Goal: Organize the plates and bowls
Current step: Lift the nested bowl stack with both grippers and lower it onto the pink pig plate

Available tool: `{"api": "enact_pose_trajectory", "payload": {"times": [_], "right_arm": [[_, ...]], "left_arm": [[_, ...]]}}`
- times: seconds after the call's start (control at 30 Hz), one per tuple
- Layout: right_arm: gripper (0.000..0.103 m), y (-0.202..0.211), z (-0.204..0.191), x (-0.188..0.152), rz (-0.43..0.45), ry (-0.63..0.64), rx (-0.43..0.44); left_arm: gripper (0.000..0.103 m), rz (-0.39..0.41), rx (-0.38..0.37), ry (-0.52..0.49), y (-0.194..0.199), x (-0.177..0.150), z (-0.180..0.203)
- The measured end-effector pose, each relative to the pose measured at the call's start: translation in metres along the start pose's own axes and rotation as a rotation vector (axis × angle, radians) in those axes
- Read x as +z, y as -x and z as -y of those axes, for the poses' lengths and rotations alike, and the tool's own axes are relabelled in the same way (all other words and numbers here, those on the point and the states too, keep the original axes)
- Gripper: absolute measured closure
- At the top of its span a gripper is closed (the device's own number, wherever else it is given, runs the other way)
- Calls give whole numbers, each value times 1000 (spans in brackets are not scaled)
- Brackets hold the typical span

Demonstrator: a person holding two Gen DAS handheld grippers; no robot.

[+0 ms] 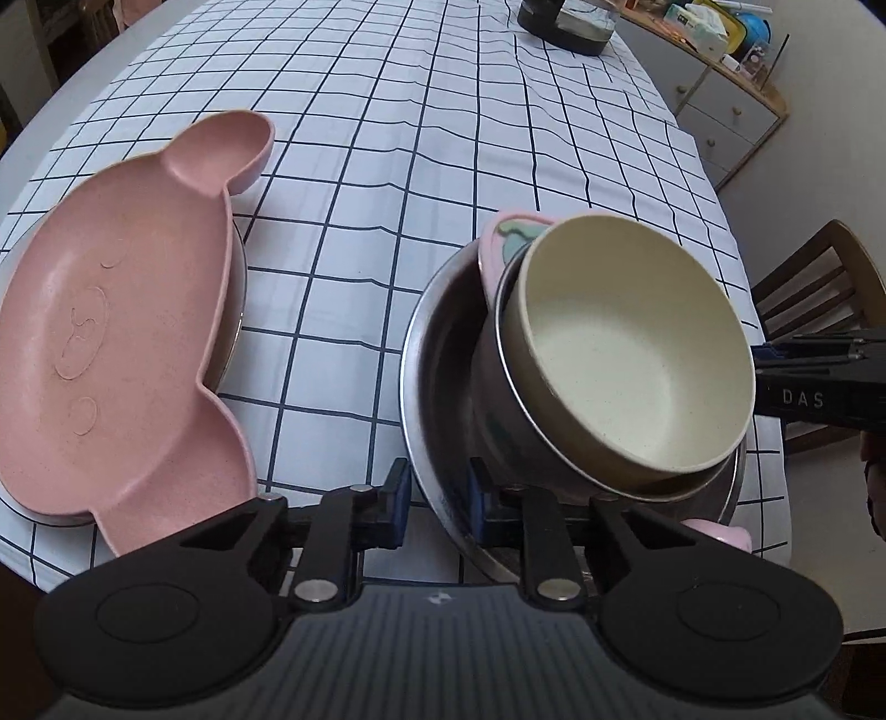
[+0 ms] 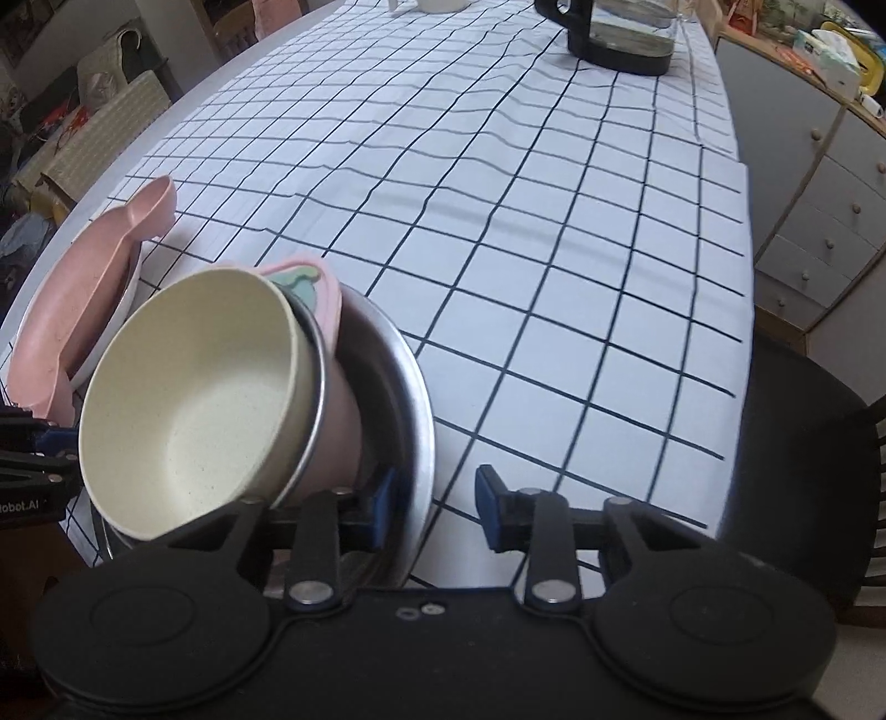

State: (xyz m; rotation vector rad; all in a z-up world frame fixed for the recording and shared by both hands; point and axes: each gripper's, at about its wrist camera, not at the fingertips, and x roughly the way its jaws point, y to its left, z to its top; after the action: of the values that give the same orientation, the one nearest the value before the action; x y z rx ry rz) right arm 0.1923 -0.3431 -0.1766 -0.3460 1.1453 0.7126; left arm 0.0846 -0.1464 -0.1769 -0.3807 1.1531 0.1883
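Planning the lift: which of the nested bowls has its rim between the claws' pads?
The large steel bowl, the outermost, resting on the tablecloth. Both claws straddle its rim; the cream bowl sits tilted inside a smaller steel-rimmed pink bowl, untouched.

pink bear plate [image 1: 111,343]: left side cut by the frame edge in the left wrist view; in the right wrist view only a slanted sliver shows at middle left.
dish under the plate [image 1: 235,332]: just a rim edge shows; the rest is hidden.
pink cup [image 2: 338,432]: mostly covered by the cream bowl [image 1: 631,354] nested in it.
steel bowl [image 1: 437,354]: near rim hidden behind the left tongs [image 1: 434,498].
kettle [image 2: 620,39]: top cut off at the upper edge.
clutter on the sideboard [image 1: 714,27]: too small to tell.
right tongs [image 2: 434,507]: inner pad hidden behind the steel rim; contact unclear.
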Motion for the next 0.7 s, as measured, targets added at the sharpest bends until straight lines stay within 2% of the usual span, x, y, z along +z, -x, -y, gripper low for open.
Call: {"api": "enact_pose_trajectory", "payload": {"times": [0.2, 0.7], "right_arm": [[88, -2, -2, 3, -23, -2, 30], [89, 10, -6, -6, 14, 35, 41]], "left_arm": [[87, 2, 0, 19, 0, 0, -1], [87, 44, 39, -5, 10, -2, 3]]}}
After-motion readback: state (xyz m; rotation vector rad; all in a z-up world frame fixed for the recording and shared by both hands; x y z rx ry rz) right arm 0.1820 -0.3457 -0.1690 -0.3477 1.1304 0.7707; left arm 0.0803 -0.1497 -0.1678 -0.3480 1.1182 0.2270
